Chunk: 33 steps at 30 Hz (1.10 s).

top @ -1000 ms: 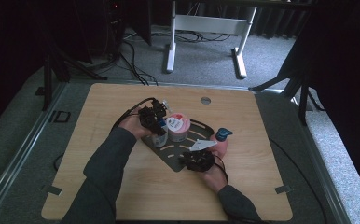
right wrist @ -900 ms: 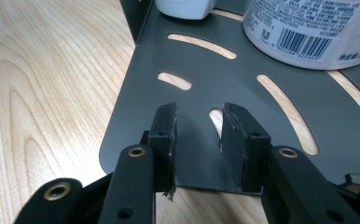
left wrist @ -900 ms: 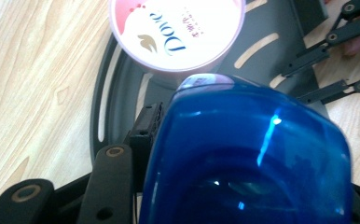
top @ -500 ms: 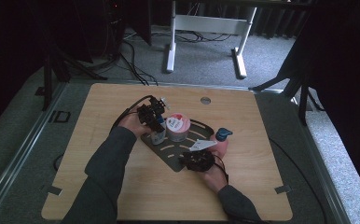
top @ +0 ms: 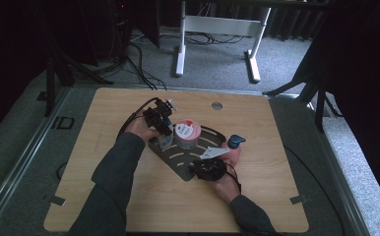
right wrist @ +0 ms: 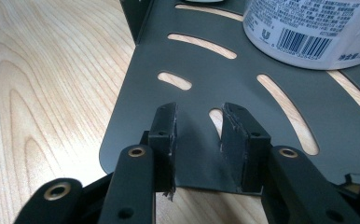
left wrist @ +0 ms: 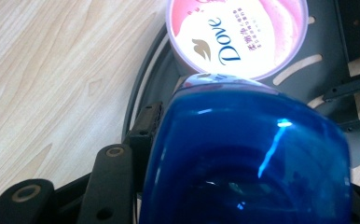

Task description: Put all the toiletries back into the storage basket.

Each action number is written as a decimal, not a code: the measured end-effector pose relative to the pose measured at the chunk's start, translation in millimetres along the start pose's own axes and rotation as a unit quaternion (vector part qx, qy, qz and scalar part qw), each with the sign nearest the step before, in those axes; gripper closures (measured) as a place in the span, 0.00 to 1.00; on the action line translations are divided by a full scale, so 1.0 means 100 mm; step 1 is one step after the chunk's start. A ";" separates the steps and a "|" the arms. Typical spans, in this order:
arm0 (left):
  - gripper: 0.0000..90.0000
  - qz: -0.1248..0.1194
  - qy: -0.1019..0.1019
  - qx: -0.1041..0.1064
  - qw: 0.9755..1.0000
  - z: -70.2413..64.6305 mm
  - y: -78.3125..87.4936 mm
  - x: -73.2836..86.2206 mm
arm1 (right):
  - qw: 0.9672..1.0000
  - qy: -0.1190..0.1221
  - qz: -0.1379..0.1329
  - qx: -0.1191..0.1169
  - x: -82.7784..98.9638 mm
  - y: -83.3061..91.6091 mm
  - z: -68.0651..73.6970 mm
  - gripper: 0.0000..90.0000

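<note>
Since the earlier frames the left tool has shifted only slightly beside the tub, and the right tool has kept its place at the rack's near edge. In the high view the left tool stands over the far-left part of the dark slotted rack, its jaws closed around a blue-capped bottle that sits upright on the rack, just beside the pink-lidded Dove tub. In the left gripper view the bottle's blue cap lies close before the camera between the 2 black jaws, and the tub's lid lies just beyond it, touching or almost touching the bottle. The right tool sits low at the rack's near edge; in the right gripper view its jaws stand part-way open astride the rim of the rack's metal sheet, and I cannot tell whether the pads press on it. The tub's white side with its barcode rises at the far right of that view. Both the rack and its load rest on the pale wooden surface, and a dark blue object stands just right of the rack, near the right hand.
</note>
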<state>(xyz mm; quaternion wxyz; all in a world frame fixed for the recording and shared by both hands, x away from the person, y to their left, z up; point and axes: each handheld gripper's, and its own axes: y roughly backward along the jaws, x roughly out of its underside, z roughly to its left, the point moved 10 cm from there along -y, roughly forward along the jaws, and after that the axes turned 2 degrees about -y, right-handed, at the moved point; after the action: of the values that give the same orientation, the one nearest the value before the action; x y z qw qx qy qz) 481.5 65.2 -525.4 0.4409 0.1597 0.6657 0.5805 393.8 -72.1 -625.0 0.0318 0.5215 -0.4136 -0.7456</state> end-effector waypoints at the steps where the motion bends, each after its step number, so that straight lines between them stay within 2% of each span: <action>1: 0.61 -0.001 0.001 0.000 1.000 0.01 0.00 0.00 | 1.000 0.000 0.000 0.000 0.00 0.00 0.00 0.73; 16: 0.61 -0.014 0.021 -0.002 1.000 0.08 -0.05 -0.06 | 1.000 0.000 0.000 -0.001 0.00 0.00 0.00 0.73; 27: 0.61 -0.010 0.023 -0.009 1.000 0.13 -0.08 -0.07 | 1.000 0.000 0.000 -0.001 0.00 0.00 0.00 0.73; 30: 0.61 -0.010 0.026 -0.005 1.000 0.14 -0.08 -0.07 | 1.000 -0.001 -0.001 -0.001 0.00 0.00 0.00 0.73; 33: 0.61 -0.002 0.015 -0.014 1.000 0.15 -0.08 -0.09 | 1.000 0.000 0.000 -0.001 0.00 0.00 0.00 0.73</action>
<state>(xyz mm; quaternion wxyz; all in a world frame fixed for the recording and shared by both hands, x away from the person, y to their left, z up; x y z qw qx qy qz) 500.2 66.0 -528.6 0.4341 0.1433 0.6647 0.5909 393.7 -72.1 -625.0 0.0323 0.5212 -0.4130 -0.7462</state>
